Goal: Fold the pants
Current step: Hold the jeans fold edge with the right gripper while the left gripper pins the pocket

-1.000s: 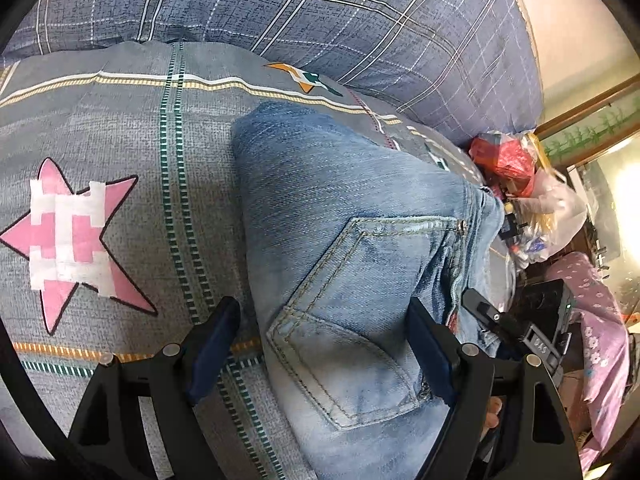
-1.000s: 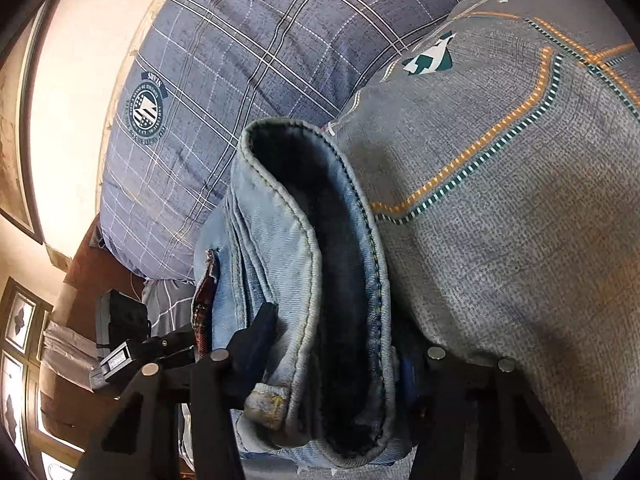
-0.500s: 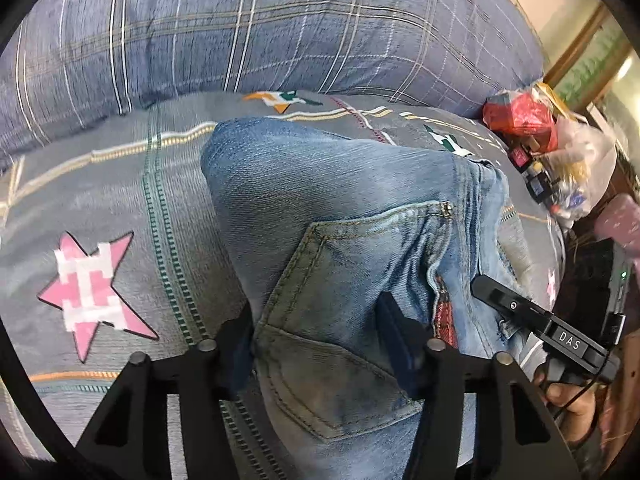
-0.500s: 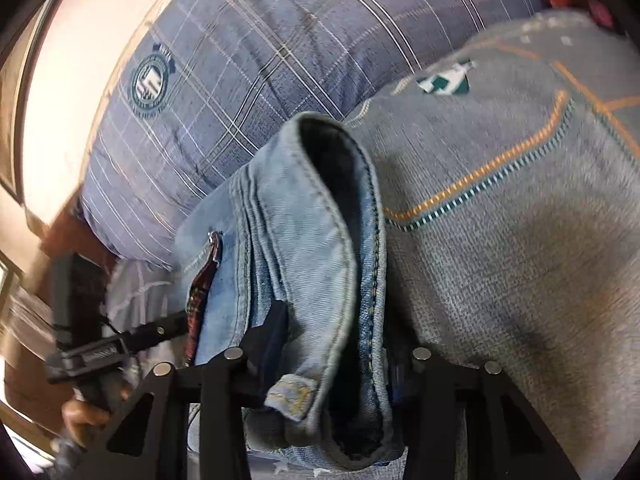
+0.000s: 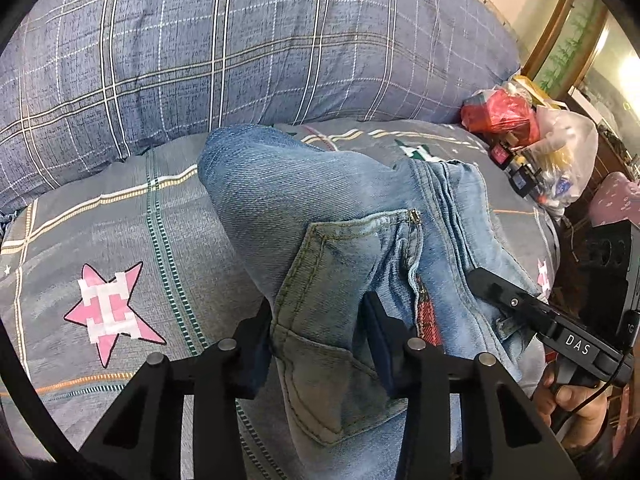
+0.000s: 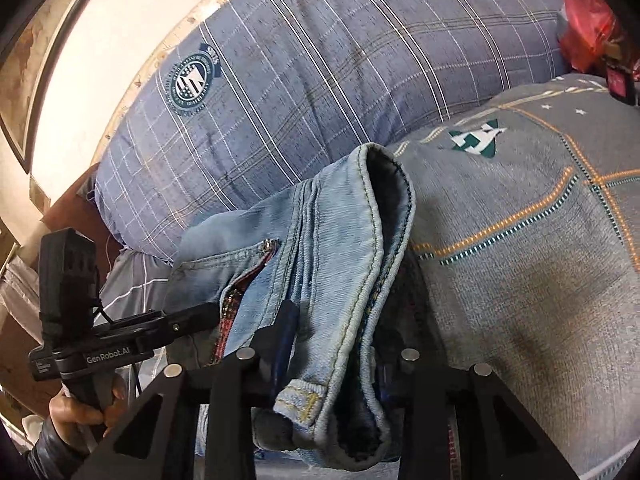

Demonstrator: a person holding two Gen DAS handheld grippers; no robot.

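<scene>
In the left wrist view, your left gripper (image 5: 318, 334) is clamped on the jeans (image 5: 304, 200) at the back pocket (image 5: 336, 280), both fingers pressed into the denim. The jeans lie bunched on the grey bedspread (image 5: 100, 240) with its pink star (image 5: 110, 312), just in front of the plaid pillow (image 5: 240, 40). To the right you see your other gripper's body, marked "DAS" (image 5: 578, 349), pinching the waistband side. A red bag (image 5: 500, 114) and a clear plastic bag (image 5: 564, 160) sit at the bed's far corner.

In the right wrist view, your right gripper (image 6: 334, 354) is closed on the folded waistband (image 6: 360, 260), a belt loop (image 6: 300, 398) hanging by the left finger. The left gripper's handle reads "GenRobot.AI" (image 6: 108, 358), held in your left hand (image 6: 80, 408). The pillow carries a round crest (image 6: 192, 80) whose lettering is too small to read.
</scene>
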